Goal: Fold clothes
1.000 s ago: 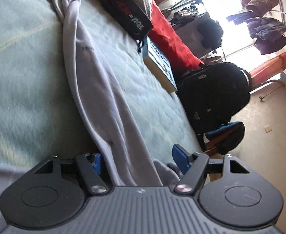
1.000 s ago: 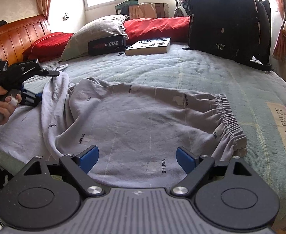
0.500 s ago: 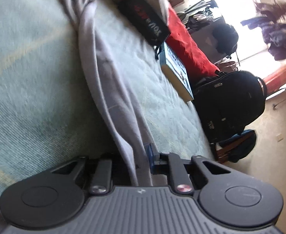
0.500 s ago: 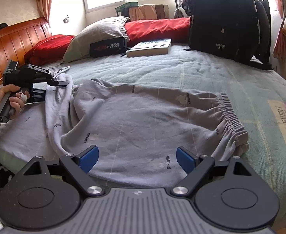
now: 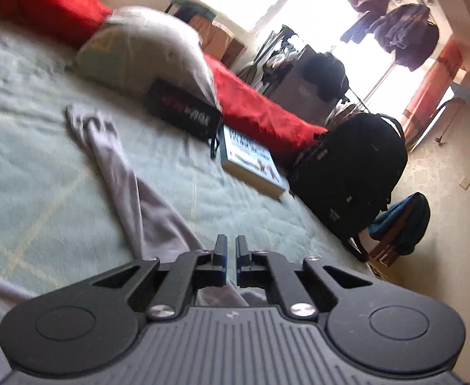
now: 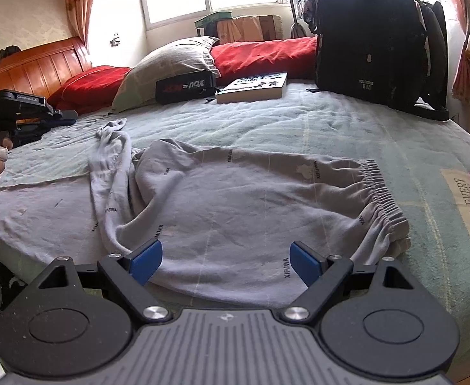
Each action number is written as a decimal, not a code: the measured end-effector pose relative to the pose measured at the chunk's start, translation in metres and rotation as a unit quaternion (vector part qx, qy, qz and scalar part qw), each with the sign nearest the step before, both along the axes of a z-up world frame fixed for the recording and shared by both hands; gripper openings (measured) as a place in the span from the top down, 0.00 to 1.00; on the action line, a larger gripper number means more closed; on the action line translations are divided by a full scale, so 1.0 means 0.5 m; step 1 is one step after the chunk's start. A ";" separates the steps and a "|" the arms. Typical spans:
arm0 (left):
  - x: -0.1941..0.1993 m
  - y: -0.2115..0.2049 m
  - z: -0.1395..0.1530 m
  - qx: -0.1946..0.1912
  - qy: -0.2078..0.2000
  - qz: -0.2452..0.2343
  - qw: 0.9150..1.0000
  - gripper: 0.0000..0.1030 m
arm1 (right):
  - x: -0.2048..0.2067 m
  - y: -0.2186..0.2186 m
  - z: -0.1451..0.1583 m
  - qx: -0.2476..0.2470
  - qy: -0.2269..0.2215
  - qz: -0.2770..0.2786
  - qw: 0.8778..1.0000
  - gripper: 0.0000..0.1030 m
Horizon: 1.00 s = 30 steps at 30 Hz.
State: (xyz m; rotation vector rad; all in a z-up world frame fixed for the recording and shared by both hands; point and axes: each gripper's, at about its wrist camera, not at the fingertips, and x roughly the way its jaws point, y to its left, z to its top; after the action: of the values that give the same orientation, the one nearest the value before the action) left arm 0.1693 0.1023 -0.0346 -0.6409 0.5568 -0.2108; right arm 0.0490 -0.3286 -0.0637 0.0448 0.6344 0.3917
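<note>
Left gripper [image 5: 230, 250] over the bed, jaws nearly together

A grey trouser leg [image 5: 129, 173] runs from the crumpled cuff down the pale green bedspread [image 5: 26, 173] and passes under the blue-padded fingers [image 5: 222, 258]; no cloth shows in the narrow gap between them. Beyond lie a black pouch [image 5: 183, 112], a book [image 5: 251, 163], a grey pillow [image 5: 145, 51], red bedding [image 5: 254, 112] and a black backpack [image 5: 353, 166].

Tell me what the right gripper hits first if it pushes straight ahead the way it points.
Most likely the grey trousers spread on the bed: the right gripper is open, angled down over their near edge. Depth is uncertain.
</note>
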 end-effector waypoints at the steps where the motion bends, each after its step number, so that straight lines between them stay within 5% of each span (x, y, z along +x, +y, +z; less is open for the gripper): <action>1: 0.002 0.004 -0.008 -0.011 0.011 0.004 1.000 0.96 | -0.003 0.001 0.000 0.000 -0.001 -0.001 1.000 0.13; 6: 0.009 0.019 -0.062 -0.026 0.061 0.023 0.998 0.68 | -0.020 -0.003 0.001 -0.004 -0.002 -0.003 1.000 0.10; 13: 0.061 0.059 -0.167 -0.119 0.134 0.039 0.983 0.63 | -0.012 -0.013 -0.011 -0.004 0.010 -0.018 1.000 0.10; 20: 0.119 0.034 -0.178 -0.137 0.117 0.004 0.984 0.52 | 0.012 -0.006 -0.028 -0.007 0.024 -0.014 1.000 0.10; 23: 0.147 0.038 -0.196 -0.155 0.108 0.010 0.982 0.56 | 0.018 0.000 -0.031 -0.009 0.027 -0.011 1.000 0.10; 26: 0.164 0.044 -0.209 -0.149 0.124 0.027 0.981 0.89 | 0.019 0.002 -0.031 -0.012 0.027 -0.011 0.999 0.10; 30: 0.151 0.046 -0.197 -0.143 0.123 0.034 0.981 0.97 | 0.018 -0.001 -0.029 -0.013 0.026 -0.014 0.999 0.10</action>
State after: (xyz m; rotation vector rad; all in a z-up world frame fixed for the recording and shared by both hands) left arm 0.2447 0.1251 -0.1332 -0.9719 0.7489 -0.1480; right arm 0.0581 -0.3291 -0.0779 0.0384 0.6898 0.3553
